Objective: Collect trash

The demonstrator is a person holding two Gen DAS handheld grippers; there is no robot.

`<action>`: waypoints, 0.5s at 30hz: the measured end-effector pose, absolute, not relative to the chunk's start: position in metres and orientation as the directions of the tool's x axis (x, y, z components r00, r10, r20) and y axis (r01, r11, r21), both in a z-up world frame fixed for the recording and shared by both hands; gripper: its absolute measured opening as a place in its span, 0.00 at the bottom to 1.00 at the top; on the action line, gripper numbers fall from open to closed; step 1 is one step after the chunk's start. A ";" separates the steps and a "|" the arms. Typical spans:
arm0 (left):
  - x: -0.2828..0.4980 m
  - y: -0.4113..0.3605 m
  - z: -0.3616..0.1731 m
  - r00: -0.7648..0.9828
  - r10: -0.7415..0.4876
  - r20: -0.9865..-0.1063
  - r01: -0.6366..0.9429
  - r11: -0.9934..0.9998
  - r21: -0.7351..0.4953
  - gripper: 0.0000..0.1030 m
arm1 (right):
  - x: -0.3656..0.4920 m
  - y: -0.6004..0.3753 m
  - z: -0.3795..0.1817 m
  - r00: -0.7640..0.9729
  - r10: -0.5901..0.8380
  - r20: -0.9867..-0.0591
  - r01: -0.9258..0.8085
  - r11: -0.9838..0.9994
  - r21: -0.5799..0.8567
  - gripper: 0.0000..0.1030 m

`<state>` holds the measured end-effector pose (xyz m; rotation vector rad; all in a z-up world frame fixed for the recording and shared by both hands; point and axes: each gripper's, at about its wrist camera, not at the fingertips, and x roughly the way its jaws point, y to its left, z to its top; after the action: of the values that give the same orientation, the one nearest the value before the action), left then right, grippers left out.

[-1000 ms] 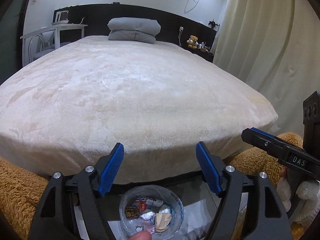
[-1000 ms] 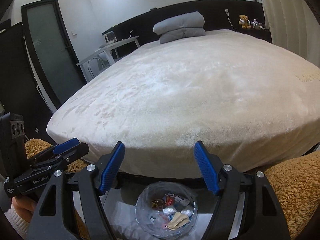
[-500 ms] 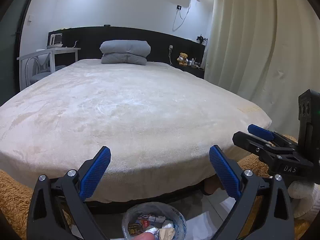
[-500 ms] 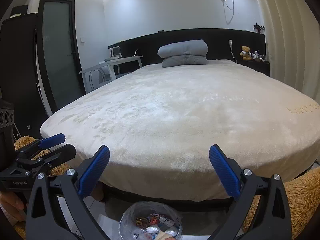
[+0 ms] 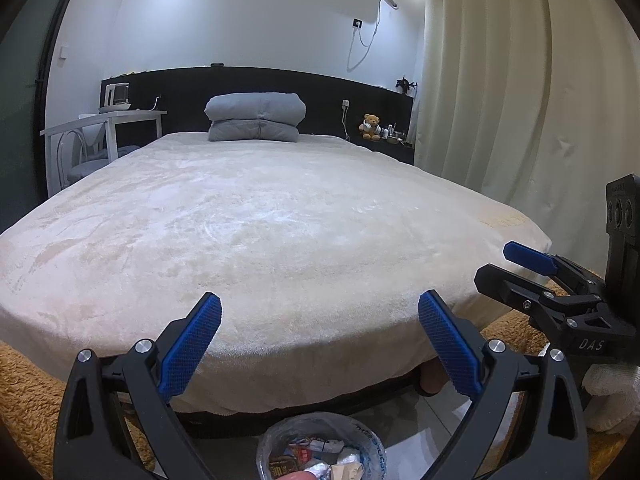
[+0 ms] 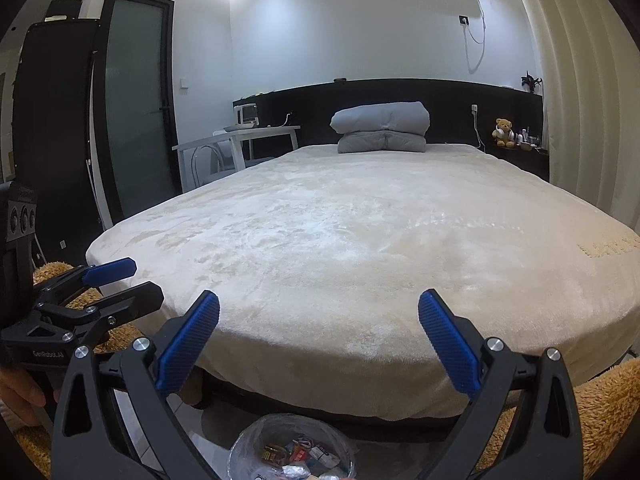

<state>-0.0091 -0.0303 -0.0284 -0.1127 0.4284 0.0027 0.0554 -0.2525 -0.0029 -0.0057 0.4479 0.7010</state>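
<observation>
**Operator:** Report the condition of both tools.

**Technician:** The left hand-held gripper (image 5: 319, 344) is spread wide, blue ribbed pads apart, nothing between them. The right hand-held gripper (image 6: 318, 342) is in the same condition. Both have just been opening, and neither frame shows an item between the pads. Each tool also appears in the other's camera: the right one at the right edge of the left wrist view, the left one at the left edge of the right wrist view, held side by side.

**Operator:** Where is the trash?

**Technician:** At the bottom centre of both frames. A round bin lined with a clear plastic bag (image 5: 320, 454) stands on the pale tiled floor (image 5: 416, 424), just in front of the foot of the bed. Inside lie crumpled wrappers and foil scraps (image 6: 294, 460). A fingertip shows at the bottom edge of the left view, at the bin.

**Operator:** Why that position?

**Technician:** My judgement: a bin set between the two tools is within drop range of either one, so wide-open jaws over it fit a completed release.

**Operator:** Anything left to pick up?

**Technician:** None visible. The bed with its cream plush blanket (image 5: 260, 220) carries only the folded grey quilt (image 5: 255, 117) at the upper centre. The shaggy orange-brown rug (image 6: 600, 412) at the lower corners shows no litter, though the gripper bodies hide part of the floor.
</observation>
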 end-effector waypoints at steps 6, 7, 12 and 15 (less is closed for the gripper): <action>-0.009 -0.030 -0.028 0.912 -0.012 -0.410 -0.034 0.994 -0.106 0.94 | 0.054 -0.248 -0.004 0.665 0.625 -0.410 -0.636 0.761 0.129 0.95; -0.009 -0.030 -0.027 0.913 -0.014 -0.408 -0.033 0.994 -0.106 0.94 | 0.054 -0.248 -0.004 0.665 0.625 -0.410 -0.635 0.761 0.131 0.95; -0.010 -0.030 -0.027 0.915 -0.015 -0.403 -0.028 0.995 -0.101 0.94 | 0.054 -0.248 -0.004 0.662 0.628 -0.410 -0.637 0.759 0.135 0.95; -0.010 -0.030 -0.027 0.916 -0.009 -0.401 -0.032 0.995 -0.096 0.94 | 0.053 -0.246 -0.004 0.661 0.627 -0.413 -0.637 0.759 0.132 0.95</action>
<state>-0.0097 -0.0303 -0.0270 -0.1017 0.4127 0.0121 0.0534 -0.2462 -0.0041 -0.0244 0.4575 0.7151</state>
